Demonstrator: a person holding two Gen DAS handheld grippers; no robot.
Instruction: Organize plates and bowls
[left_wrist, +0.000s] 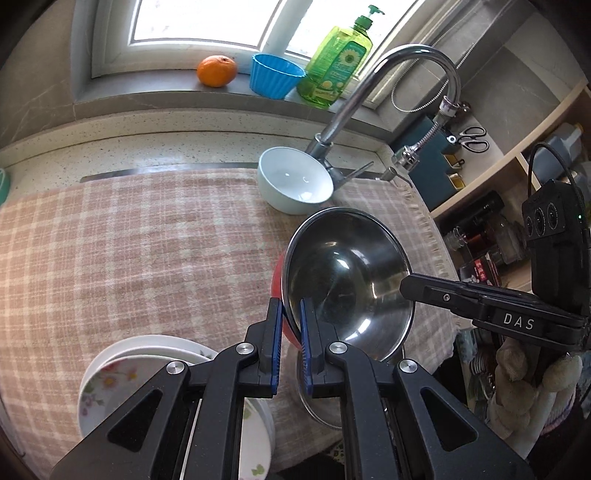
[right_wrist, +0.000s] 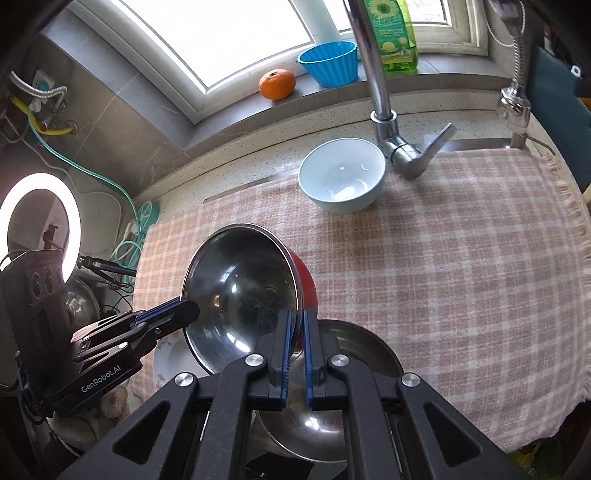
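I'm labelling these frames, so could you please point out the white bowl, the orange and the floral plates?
white bowl (right_wrist: 341, 173): right wrist view, inner wall.
orange (left_wrist: 216, 71): left wrist view, middle of the peel.
floral plates (left_wrist: 107, 384): left wrist view, patterned rim.

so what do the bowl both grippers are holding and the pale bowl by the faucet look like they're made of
The held bowl looks like stainless steel inside: mirror-polished, with dark reflections and sharp highlights. Its outside is red, probably a painted or plastic shell. The left hand-held gripper and right hand-held gripper each pinch its rim. The pale bowl seems to be glazed ceramic, smooth and glossy, though melamine is possible.
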